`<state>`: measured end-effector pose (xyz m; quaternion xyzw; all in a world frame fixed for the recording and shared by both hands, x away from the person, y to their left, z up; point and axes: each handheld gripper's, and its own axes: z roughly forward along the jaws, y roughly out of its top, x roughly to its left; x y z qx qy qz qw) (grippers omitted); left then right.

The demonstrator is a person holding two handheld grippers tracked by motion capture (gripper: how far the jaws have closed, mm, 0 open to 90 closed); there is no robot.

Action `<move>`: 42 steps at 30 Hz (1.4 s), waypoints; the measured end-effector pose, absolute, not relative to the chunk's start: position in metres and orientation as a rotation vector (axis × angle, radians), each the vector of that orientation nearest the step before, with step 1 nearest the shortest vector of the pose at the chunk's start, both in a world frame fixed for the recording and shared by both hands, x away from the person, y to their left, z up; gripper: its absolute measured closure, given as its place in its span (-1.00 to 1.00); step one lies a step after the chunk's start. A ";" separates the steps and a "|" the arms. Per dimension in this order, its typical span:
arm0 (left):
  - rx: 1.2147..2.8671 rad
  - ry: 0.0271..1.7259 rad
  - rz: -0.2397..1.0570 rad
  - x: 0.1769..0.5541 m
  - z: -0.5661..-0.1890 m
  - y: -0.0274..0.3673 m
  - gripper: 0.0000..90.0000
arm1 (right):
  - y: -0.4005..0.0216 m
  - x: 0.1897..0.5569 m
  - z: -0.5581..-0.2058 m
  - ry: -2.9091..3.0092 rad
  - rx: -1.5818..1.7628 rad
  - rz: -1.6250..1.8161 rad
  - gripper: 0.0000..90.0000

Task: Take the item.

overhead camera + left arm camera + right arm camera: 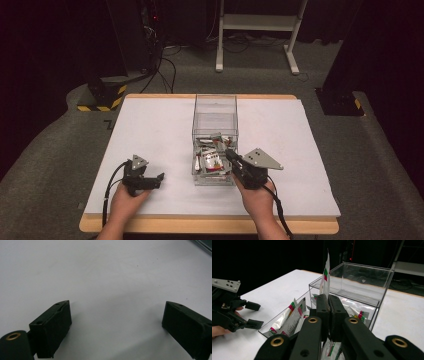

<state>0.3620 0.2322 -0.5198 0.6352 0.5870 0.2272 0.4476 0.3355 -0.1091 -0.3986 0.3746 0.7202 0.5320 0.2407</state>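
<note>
A clear plastic box [215, 104] stands in the middle of the white table [150, 130], its near half holding several white sachets [212, 161] with red and green print. My right gripper [328, 296] is shut on one such sachet [326, 275], which sticks upright from between the jaws above the box's near end [287, 322]. In the high view the right gripper [229, 154] reaches over the box's near right corner. My left gripper [152, 179] rests low at the table's near left, jaws wide open with bare table between them [115, 322]. The left gripper [253, 315] is also seen from the right.
The far half of the box [362, 285] holds little. Beyond the table stand a white desk frame [260, 22], black stands and a yellow-black striped base [102, 100]. The table's wooden edge [210, 225] runs along the near side. Open white surface lies left and right of the box.
</note>
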 end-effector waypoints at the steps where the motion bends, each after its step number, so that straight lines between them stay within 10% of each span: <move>1: 1.572 1.453 0.562 0.362 -0.520 0.232 -0.80 | -0.109 0.335 -0.399 1.970 1.025 1.455 0.97; 42: 1.570 1.453 0.563 0.362 -0.520 0.232 -0.80 | -0.158 0.347 -0.387 1.798 1.124 1.436 0.98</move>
